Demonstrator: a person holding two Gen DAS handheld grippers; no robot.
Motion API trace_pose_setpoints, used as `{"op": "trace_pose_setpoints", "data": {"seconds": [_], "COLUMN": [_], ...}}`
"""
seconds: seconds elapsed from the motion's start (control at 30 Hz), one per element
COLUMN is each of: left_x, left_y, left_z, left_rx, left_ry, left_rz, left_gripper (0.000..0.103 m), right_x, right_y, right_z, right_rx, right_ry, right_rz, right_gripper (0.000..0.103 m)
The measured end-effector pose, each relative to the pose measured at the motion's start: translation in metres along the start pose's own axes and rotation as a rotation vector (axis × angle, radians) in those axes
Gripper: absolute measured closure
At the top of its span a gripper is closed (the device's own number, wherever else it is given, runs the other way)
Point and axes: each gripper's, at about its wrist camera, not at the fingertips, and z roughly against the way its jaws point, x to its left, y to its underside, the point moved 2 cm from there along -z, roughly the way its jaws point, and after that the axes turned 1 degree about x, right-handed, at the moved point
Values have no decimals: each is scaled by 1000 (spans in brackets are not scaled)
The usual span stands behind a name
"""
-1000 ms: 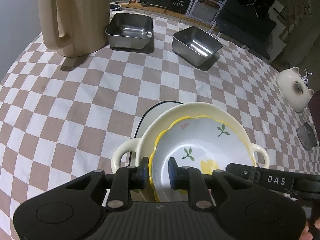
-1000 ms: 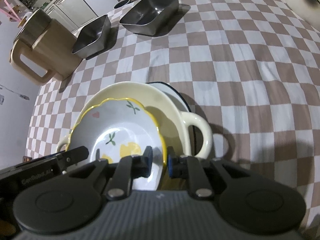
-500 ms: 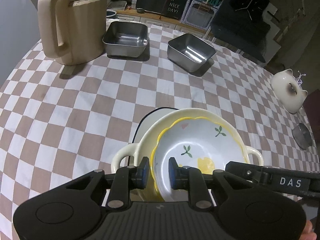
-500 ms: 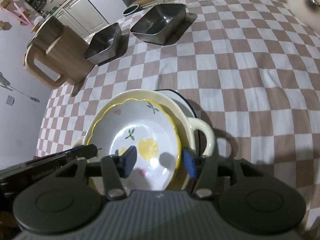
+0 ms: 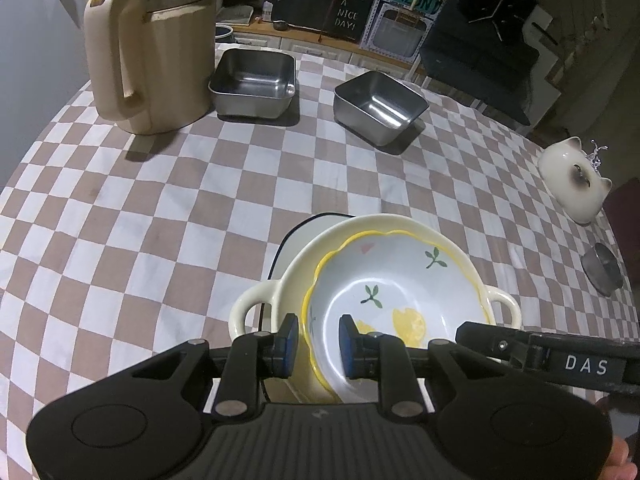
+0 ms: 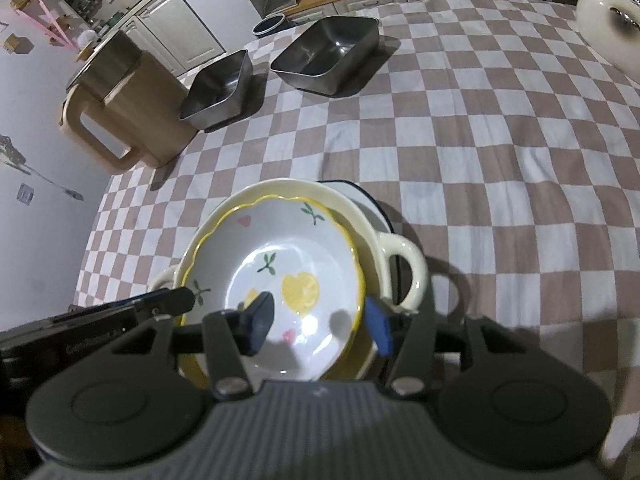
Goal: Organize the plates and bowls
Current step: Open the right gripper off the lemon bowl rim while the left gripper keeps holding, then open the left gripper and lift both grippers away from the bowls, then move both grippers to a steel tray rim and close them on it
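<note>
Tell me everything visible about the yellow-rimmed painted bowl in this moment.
The painted bowl looks like glazed ceramic: white inside, with a wavy yellow rim, green sprigs, pink hearts and yellow heart shapes. It sits nested in a cream two-handled dish, tilted slightly rather than level. The left tool straddles its near rim, one pad on each side; contact is hard to confirm. The right tool stands open around the opposite rim, pads clear of it.

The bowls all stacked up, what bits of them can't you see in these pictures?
- White dish with the dark rim: both views show only a sliver; the cream two-handled bowl covers the rest.
- Cream bowl's inside: both views, hidden by the flowered bowl sitting in it.
- Flowered bowl's near rim: left view, hidden behind the left claw; right view, behind the right claw.
- Cat-shaped jar: right view, cut off by the edge.
</note>
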Motion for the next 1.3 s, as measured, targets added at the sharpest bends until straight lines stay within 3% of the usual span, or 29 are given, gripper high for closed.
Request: {"op": "trace_pose_setpoints", "data": {"seconds": [0.13, 0.3, 0.43, 0.57, 0.73, 0.97, 1.3], "left_x": [-1, -2, -2, -4, -6, -17, -24], "left_y": [3, 6, 7, 5, -2, -16, -51], "left_z": [8, 18, 25, 32, 38, 28, -13], "left_rx": [-7, -29, -55, -102, -202, -279, -336], "left_ry": [-1, -2, -6, 0, 45, 101, 97], "left_rz": [-6, -8, 8, 31, 112, 255, 462], "left_gripper": [78, 62, 36, 14, 2, 0, 0], "right_x": [-2, -2, 1, 1, -5, -16, -42], "right_y": [2, 5, 8, 9, 1, -28, -85], "right_z": [5, 13, 25, 42, 60, 75, 54], "right_rx": [-11, -26, -65, -134, -229, -404, -478], "right_ry": [-1, -7, -1, 4, 13, 27, 105], "right_rz": [4, 18, 54, 105, 142, 172, 232], "right_gripper": [45, 45, 41, 26, 2, 0, 0]}}
